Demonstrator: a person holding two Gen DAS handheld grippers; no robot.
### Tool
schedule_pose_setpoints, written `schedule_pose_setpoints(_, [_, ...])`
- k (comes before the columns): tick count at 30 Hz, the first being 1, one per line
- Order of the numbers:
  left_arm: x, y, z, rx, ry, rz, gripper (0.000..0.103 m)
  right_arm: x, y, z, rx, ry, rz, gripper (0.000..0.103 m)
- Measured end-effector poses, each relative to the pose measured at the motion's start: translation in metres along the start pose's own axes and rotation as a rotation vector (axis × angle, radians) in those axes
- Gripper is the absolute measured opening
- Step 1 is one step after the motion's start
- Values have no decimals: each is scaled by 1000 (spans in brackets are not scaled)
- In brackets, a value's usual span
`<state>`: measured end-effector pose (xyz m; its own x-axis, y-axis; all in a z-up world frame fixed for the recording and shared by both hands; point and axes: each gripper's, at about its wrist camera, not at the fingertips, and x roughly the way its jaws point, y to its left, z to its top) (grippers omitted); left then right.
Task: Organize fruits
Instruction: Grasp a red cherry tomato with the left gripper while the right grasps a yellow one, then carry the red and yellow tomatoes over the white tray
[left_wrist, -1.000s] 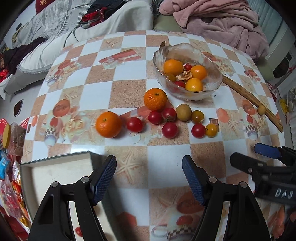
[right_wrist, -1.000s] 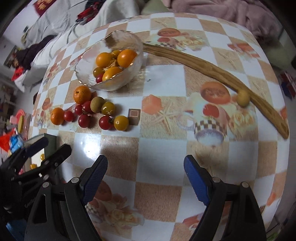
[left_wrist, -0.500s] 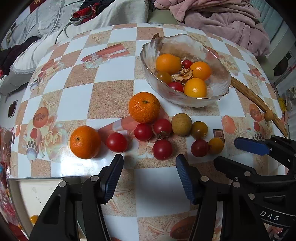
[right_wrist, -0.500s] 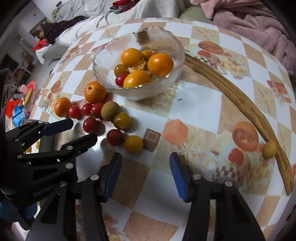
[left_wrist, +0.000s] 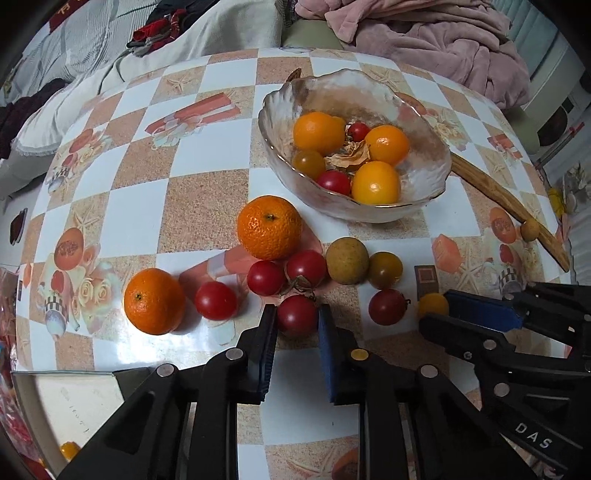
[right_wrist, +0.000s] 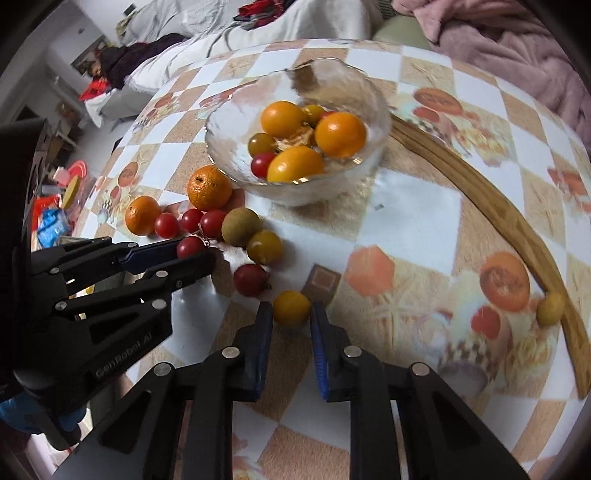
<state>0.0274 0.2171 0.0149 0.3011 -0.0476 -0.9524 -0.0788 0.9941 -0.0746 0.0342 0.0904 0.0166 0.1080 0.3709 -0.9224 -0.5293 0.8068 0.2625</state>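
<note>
A glass bowl (left_wrist: 436, 184) (right_wrist: 376, 122) holds several oranges and small tomatoes. In front of it on the checkered table lie two mandarins (left_wrist: 269, 227), several red tomatoes, a brown round fruit (left_wrist: 347, 260) and yellow tomatoes. My left gripper (left_wrist: 297, 317) has its blue pads against both sides of a red tomato (left_wrist: 297, 314) on the table; it also shows in the right wrist view (right_wrist: 190, 246). My right gripper (right_wrist: 291, 310) has its pads against both sides of a small yellow tomato (right_wrist: 291, 307), which peeks out in the left wrist view (left_wrist: 432, 304).
A curved wooden stick (right_wrist: 480, 195) lies right of the bowl with a small yellow fruit (right_wrist: 550, 308) beside it. A white box (left_wrist: 55, 410) stands at the table's near left edge. A sofa with a pink blanket (left_wrist: 424, 40) is behind the table.
Both grippers moved forward to the loose fruit and narrowed, the left around the red tomato, the right around the yellow tomato.
</note>
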Motion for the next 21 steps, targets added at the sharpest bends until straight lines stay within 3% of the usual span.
schedule_pose_setpoints(9, [-30,1,-23,-13,-17,-36,23,-20,-9,-24,125,8,42,23])
schedule_pose_setpoints(21, [-92,35,-84,-85,-46,-35,23,-42,28,-50,112,25,60,23])
